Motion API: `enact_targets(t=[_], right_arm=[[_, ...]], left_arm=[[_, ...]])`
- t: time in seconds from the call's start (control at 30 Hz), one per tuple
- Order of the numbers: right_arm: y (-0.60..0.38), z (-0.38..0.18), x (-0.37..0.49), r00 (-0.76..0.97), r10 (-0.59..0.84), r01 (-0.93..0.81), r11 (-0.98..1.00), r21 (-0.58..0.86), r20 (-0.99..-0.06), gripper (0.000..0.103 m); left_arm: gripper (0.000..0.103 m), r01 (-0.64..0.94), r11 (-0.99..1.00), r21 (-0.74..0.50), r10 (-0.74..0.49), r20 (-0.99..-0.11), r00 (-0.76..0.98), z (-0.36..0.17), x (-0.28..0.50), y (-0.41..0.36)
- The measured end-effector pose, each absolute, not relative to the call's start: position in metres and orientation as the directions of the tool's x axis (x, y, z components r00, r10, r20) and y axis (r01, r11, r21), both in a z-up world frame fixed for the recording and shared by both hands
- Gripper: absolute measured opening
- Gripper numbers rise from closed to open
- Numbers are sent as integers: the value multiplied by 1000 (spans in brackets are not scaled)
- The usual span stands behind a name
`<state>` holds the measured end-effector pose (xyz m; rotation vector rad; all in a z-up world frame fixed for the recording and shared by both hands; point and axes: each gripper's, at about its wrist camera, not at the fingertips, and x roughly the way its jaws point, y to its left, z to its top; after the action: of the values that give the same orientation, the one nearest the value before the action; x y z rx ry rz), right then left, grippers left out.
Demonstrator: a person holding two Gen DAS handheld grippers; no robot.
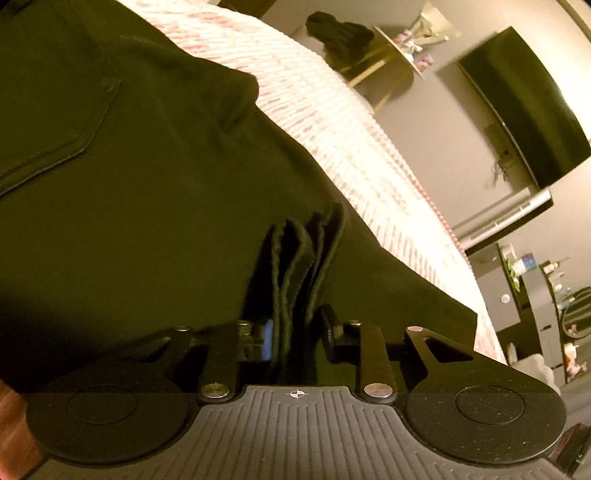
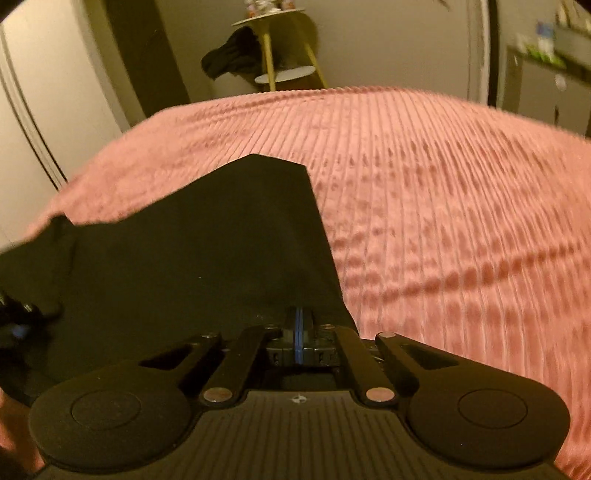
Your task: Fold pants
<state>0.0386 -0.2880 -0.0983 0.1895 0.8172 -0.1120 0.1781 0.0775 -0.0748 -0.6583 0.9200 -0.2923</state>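
Note:
Dark pants [image 1: 147, 184] lie spread over a pink ribbed bedspread [image 1: 332, 122], with a back pocket showing at the upper left. My left gripper [image 1: 295, 328] is shut on a bunched stack of several folded layers of the pants, which stands up between its fingers. In the right wrist view the pants [image 2: 184, 266] cover the near left part of the bedspread [image 2: 443, 221], ending in a pointed corner further away. My right gripper [image 2: 299, 321] has its blue pads pressed together at the right-hand edge of the pants, and the cloth runs right up to them.
Beyond the bed stands a small gold-legged side table [image 1: 391, 48] with a dark garment [image 1: 340, 33] hanging beside it. A dark flat screen [image 1: 524, 103] hangs on the wall and a shelf with bottles [image 1: 535, 280] is at the right. Pale doors [image 2: 22, 110] stand at the left.

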Motion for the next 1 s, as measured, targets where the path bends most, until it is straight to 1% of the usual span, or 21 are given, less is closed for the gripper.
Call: enact_targets(t=[0.07, 0.1, 0.27, 0.47, 0.6, 0.67, 0.7, 0.73, 0.8, 0.9, 1.0], right_arm=[[-283, -100, 41, 688, -51, 157, 984, 80, -723, 0], [-280, -100, 41, 694, -56, 153, 986, 71, -718, 0], [-288, -95, 36, 718, -16, 162, 976, 145, -696, 0], [-278, -86, 30, 755, -14, 132, 982, 131, -655, 0], [-276, -83, 28, 771, 27, 98, 982, 161, -637, 0], [-273, -86, 30, 750, 36, 89, 984, 155, -660, 0], [-271, -92, 35, 714, 38, 87, 986, 143, -699, 3], [-269, -98, 40, 689, 34, 84, 988, 127, -724, 3], [-265, -95, 38, 701, 29, 73, 991, 112, -713, 5], [-266, -88, 31, 733, 60, 55, 988, 147, -678, 6], [-272, -80, 23, 769, 69, 65, 980, 185, -635, 8]], left_arm=[[25, -32, 777, -629, -494, -641, 587, -75, 173, 99], [22, -27, 781, -623, -491, -641, 590, -73, 170, 99], [17, 9, 802, -598, -479, -633, 608, -68, 168, 97], [15, 31, 808, -589, -478, -622, 620, -64, 167, 99], [15, 28, 801, -598, -484, -619, 619, -64, 167, 100], [15, 28, 798, -602, -486, -616, 620, -64, 166, 102], [15, 29, 799, -600, -485, -615, 622, -65, 166, 102], [15, 30, 800, -599, -484, -615, 622, -64, 166, 102], [15, 33, 801, -598, -482, -611, 627, -63, 165, 102], [14, 51, 802, -595, -480, -590, 650, -57, 160, 105], [13, 57, 822, -567, -439, -567, 697, -47, 153, 111]])
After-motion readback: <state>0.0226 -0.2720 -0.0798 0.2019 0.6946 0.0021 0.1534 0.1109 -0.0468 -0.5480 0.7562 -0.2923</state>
